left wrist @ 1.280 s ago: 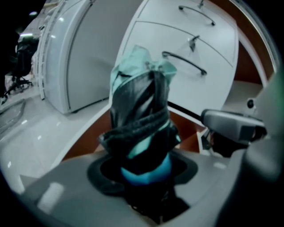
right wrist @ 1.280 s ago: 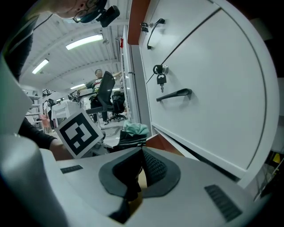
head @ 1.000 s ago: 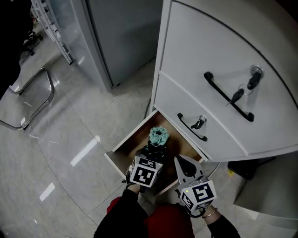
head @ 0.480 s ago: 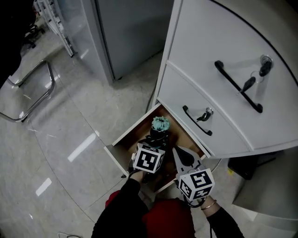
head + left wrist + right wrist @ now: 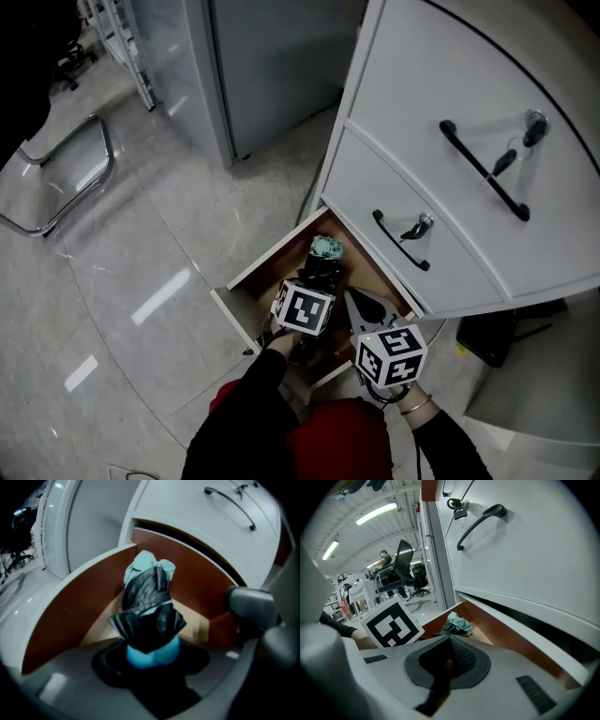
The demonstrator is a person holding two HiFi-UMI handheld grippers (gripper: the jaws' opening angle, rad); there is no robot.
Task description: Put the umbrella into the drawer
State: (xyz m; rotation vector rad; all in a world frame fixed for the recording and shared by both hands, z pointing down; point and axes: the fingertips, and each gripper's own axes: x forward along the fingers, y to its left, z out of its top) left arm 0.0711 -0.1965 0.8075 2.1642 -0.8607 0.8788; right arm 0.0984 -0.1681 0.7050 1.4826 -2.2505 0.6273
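The folded umbrella [image 5: 324, 255], black cloth with a teal end and a blue handle, stands upright in the open bottom drawer [image 5: 270, 249]. My left gripper [image 5: 316, 283] is shut on its handle from above. In the left gripper view the umbrella [image 5: 149, 606] rises from between the jaws of my left gripper [image 5: 153, 654], against the brown drawer wall [image 5: 65, 620]. My right gripper [image 5: 360, 302] hangs beside it over the drawer's front right corner, shut and empty. The right gripper view shows my right gripper [image 5: 450, 642] with its pads together and the umbrella [image 5: 456, 625] beyond.
Two shut white cabinet drawers with black handles [image 5: 400, 241] and keys [image 5: 509, 159] rise above the open drawer. A grey locker [image 5: 253, 66] stands behind, a chrome chair frame [image 5: 70, 183] at the left, and a black object [image 5: 492, 337] on the floor at the right.
Both grippers have sunk toward the drawer. The umbrella now sits lower inside it, still held by the left gripper.
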